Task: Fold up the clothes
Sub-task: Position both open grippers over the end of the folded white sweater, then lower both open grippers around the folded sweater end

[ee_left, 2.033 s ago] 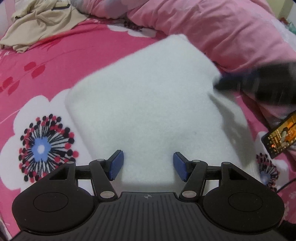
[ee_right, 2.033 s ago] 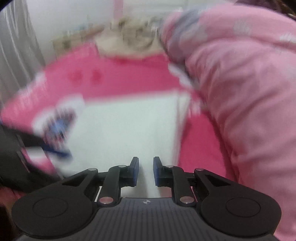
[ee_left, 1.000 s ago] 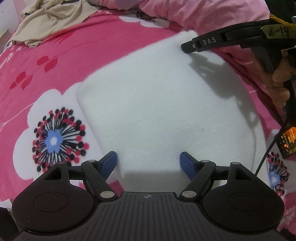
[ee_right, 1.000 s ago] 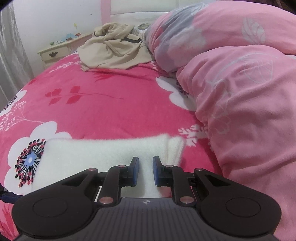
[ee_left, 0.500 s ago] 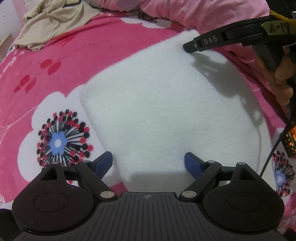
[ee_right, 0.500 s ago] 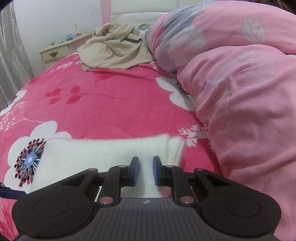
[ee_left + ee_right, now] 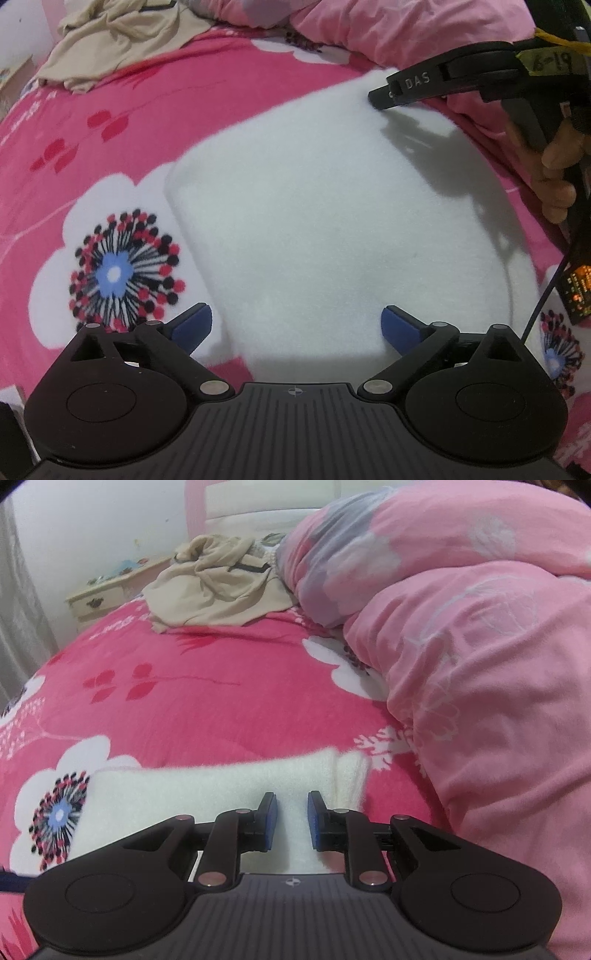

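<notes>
Two claws work over a bed (image 7: pixel 192 709) spread with a hot-pink blanket (image 7: pixel 221 92) printed with white flowers. A heaped pale-pink duvet (image 7: pixel 480 664) fills the side toward 3 o'clock in the right wrist view; a crumpled beige garment (image 7: pixel 218 587) lies at 12 o'clock near the headboard, with a cream nightstand (image 7: pixel 107 598) at 10 o'clock against the white wall. A folded white cloth (image 7: pixel 314 221) lies flat on the blanket mid-bed.

The left claw (image 7: pixel 295 325) tilts steeply down over the cloth's near edge; its jaws have just been opening and stand wide, pads clear of the fabric, one pad beyond the cloth's edge at 9 o'clock.

The right claw (image 7: pixel 291 819) points down at a shallower slant over the cloth's far corner by the duvet; its jaws have just been opening slightly, a narrow gap with cloth behind it, gripping nothing. A hand (image 7: pixel 554 177) holds its handle at 3 o'clock in the left wrist view.
</notes>
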A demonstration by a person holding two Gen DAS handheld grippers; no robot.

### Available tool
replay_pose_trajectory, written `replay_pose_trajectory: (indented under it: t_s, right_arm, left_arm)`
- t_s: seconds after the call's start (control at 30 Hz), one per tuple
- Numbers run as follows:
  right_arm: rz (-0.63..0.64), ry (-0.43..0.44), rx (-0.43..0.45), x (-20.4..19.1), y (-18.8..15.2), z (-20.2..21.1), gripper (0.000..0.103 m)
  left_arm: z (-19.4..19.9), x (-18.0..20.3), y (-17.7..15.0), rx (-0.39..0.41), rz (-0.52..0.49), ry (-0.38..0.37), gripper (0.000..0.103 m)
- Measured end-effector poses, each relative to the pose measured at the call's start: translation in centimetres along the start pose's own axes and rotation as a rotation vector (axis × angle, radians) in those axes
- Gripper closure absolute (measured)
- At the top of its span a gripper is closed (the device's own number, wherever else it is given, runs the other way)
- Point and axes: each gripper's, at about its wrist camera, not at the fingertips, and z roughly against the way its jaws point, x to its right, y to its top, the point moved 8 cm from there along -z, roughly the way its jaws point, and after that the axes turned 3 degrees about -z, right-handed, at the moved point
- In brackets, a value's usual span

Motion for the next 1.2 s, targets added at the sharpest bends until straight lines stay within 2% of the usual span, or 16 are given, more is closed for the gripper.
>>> replay_pose_trajectory:
  t_s: [0.13, 0.27, 0.3, 0.47, 0.53, 0.6, 0.83, 0.9, 0.97, 1.2]
  right_arm:
    - [-0.045, -0.006, 0.039, 0.0, -0.2, 0.3, 0.08]
    - [-0.05, 0.012, 0.069, -0.5, -0.5, 0.7, 0.059]
    - [-0.05, 0.018, 0.075, -0.7, -0.6, 0.8, 0.057]
    - [-0.069, 0.03, 0.134, -1.4, -0.6, 3.2, 0.054]
    - [-0.074, 0.029, 0.161, -1.5, -0.8, 4.5, 0.047]
    - [-0.082, 0.025, 0.176, -1.4, -1.2, 5.5, 0.03]
    - [-0.066, 0.047, 0.169, -1.7, -2.4, 6.3, 0.022]
    - [-0.083, 0.047, 0.173, -1.7, -2.6, 6.4, 0.014]
    - [-0.082, 0.037, 0.192, -1.6, -2.8, 6.8, 0.006]
    - [-0.089, -0.036, 0.203, -0.9, -3.8, 7.0, 0.0]
  left_arm:
    - [0.1, -1.1, -0.4, 0.01, 0.086, -0.021, 0.004]
    - [0.3, -2.5, -1.1, 0.011, 0.169, -0.009, 0.004]
    - [0.3, -2.8, -1.2, 0.015, 0.176, -0.004, 0.004]
    - [0.7, -3.1, -1.5, 0.037, 0.179, 0.006, 0.003]
    - [0.9, -3.2, -1.4, 0.051, 0.179, 0.004, 0.003]
    - [1.0, -3.2, -1.3, 0.062, 0.18, -0.004, 0.003]
    - [1.1, -3.2, -1.4, 0.071, 0.209, -0.049, 0.002]
    - [1.2, -3.5, -1.5, 0.08, 0.224, -0.052, 0.001]
    - [1.2, -3.9, -1.6, 0.077, 0.243, -0.061, 0.001]
    - [1.0, -4.4, -1.8, 0.065, 0.272, -0.068, 0.001]
